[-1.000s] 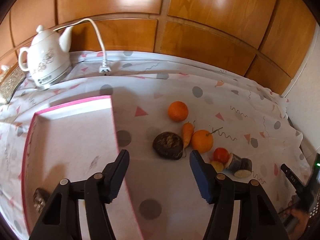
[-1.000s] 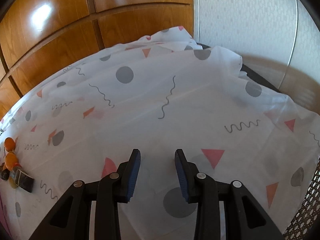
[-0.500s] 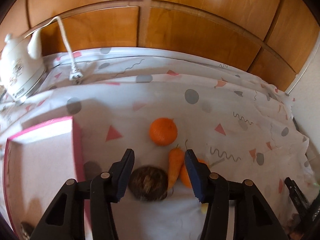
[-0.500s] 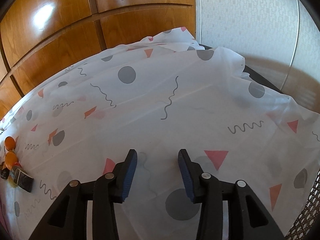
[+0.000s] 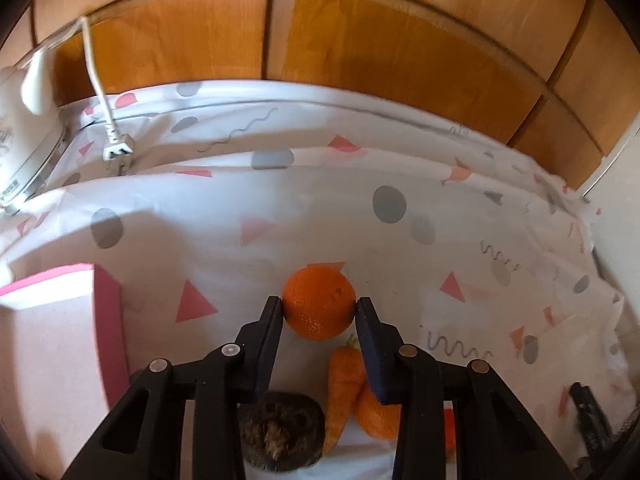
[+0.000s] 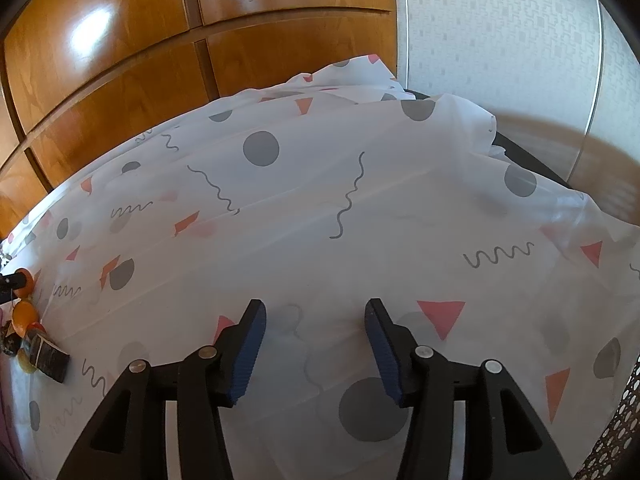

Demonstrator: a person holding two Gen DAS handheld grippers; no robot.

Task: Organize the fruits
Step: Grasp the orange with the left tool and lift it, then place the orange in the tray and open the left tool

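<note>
My left hand-held gripper (image 5: 319, 307) has its two fingers pressed against either side of an orange (image 5: 319, 303), clamped on it where it sits on the patterned cloth (image 5: 360, 184) that covers the bench. Just below the orange, nearer to me, a carrot (image 5: 343, 384) lies lengthwise between my fingers, its stalk end almost touching the orange. To the right of the carrot a second orange (image 5: 376, 416) is partly hidden behind my right finger, and to the left of the carrot sits a dark, rough, round thing (image 5: 280, 428) that I cannot name for certain. A pink-rimmed tray (image 5: 106, 320) lies to the left of my gripper, apart from the fruit. At the far left edge stands a white kettle (image 5: 24, 120), and its white cord with a plug (image 5: 116, 150) lies on the cloth by the wooden panelled wall (image 5: 400, 52). My right hand-held gripper (image 6: 314, 324) is over a bare stretch of the same cloth, its blue-padded fingers (image 6: 248, 348) spread apart with nothing between them. In that view the fruit pile shows only at the far left edge, well away from this gripper, with a dark block-like item (image 6: 46, 354) lying beside it.
</note>
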